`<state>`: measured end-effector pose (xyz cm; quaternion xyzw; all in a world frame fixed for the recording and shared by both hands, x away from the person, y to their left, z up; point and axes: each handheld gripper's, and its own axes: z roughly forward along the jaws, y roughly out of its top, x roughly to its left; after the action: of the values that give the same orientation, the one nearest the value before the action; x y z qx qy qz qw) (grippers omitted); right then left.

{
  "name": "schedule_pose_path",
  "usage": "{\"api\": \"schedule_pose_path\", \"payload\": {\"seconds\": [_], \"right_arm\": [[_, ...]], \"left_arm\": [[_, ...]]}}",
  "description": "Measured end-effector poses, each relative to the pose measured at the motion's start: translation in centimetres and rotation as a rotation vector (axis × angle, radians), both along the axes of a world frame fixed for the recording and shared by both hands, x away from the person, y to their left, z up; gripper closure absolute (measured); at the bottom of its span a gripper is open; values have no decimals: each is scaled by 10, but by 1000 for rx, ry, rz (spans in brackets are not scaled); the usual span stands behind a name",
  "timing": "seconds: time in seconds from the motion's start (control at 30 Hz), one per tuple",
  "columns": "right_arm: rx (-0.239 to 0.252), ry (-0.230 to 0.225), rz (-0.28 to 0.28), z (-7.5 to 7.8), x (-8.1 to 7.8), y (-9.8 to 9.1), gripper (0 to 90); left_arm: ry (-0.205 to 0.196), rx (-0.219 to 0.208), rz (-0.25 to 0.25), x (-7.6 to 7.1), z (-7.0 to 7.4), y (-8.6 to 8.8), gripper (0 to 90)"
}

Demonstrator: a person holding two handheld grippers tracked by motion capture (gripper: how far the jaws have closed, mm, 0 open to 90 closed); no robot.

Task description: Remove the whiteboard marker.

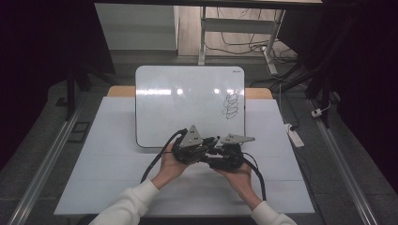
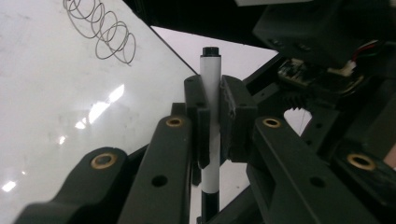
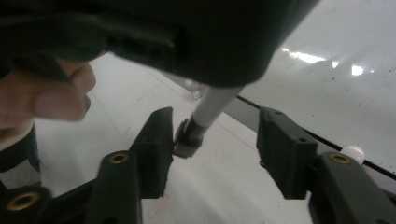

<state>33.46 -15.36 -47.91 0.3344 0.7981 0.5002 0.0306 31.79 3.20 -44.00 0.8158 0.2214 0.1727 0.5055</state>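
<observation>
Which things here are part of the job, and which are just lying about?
In the job:
- marker, clamped in the left tongs
- its black end, between the open right tongs
- whiteboard with scribble

Lying about:
- power strip beside the table
- cables on the floor behind

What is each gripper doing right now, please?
Left gripper: shut on the marker.
Right gripper: open, its jaws around the marker's dark end, pads not pressing on it.
</observation>
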Motion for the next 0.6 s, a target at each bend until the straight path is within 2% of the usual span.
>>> {"api": "schedule_pose_path", "payload": {"seconds": [0.23,0.4,0.57,0.6], "right_arm": [[-2,52,19,-2,2,2,730],[-1,89,7,-4,5,-1,765],[-7,86,4,-4,5,-1,772],[-6,76,5,-3,5,-2,775]], "left_arm": [[-14,20,-14,-2,-1,-10,817],[-18,28,-16,-3,-2,-12,815],[5,7,-46,-2,-2,-12,791],[8,-4,-46,-2,-1,-11,738]]}}
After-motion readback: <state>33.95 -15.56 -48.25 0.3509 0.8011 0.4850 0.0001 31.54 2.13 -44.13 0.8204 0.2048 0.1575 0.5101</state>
